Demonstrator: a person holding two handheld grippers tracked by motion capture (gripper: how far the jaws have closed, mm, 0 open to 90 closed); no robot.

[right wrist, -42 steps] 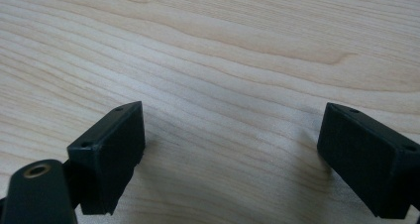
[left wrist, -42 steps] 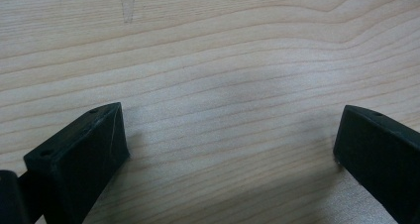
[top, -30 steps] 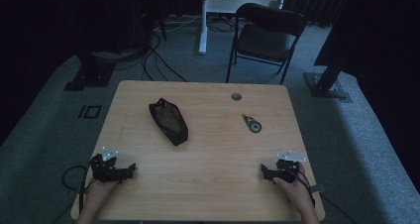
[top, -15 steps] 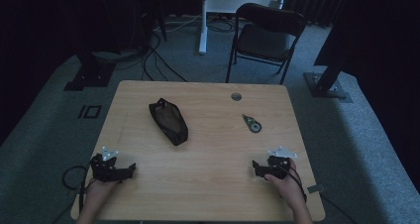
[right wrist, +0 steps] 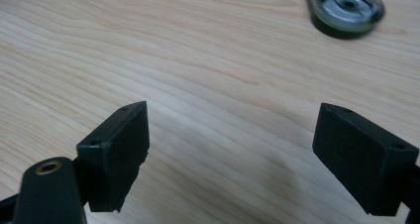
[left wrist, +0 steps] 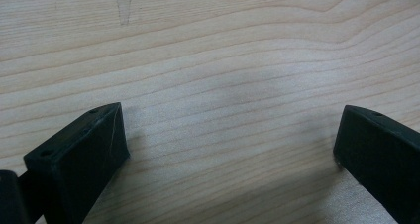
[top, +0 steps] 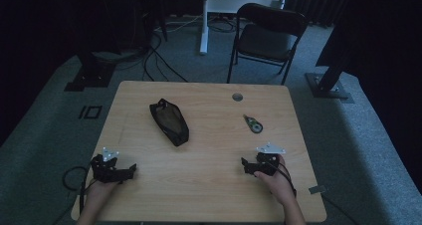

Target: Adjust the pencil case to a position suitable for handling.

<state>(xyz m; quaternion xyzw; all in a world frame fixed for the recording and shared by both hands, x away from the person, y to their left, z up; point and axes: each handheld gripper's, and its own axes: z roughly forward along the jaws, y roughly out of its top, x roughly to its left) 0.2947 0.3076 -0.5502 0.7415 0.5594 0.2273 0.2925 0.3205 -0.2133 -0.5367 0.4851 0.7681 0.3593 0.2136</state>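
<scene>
So here's my setup right now: I've got my left gripper (top: 130, 168) parked down at the near left corner of the table (top: 209, 185), jaws spread wide with nothing but bare wood grain between them, which you can see plainly in the left gripper view. My right gripper (top: 245, 165) sits at the near right side, jaws also spread and gripping nothing, hovering low over the wood. I'd say I hold them both open like this because neither has anything to carry yet and open jaws are ready to drop over whatever comes first. The closest thing to my right one is the little correction tape dispenser (top: 253, 124), dark with a greenish body and a silvery wheel; it lies flat on the table a bit ahead of that gripper, not touching it, and in the right gripper view it peeks in at the top right (right wrist: 345, 8), off to the side of the jaw gap rather than lined up with it. The black pouch (top: 169, 121) lies at a slant left of centre, well apart from both grippers and from the dispenser. My guess is the dispenser ends up in the pouch, so I'd need to swing the right gripper toward it first.
</scene>
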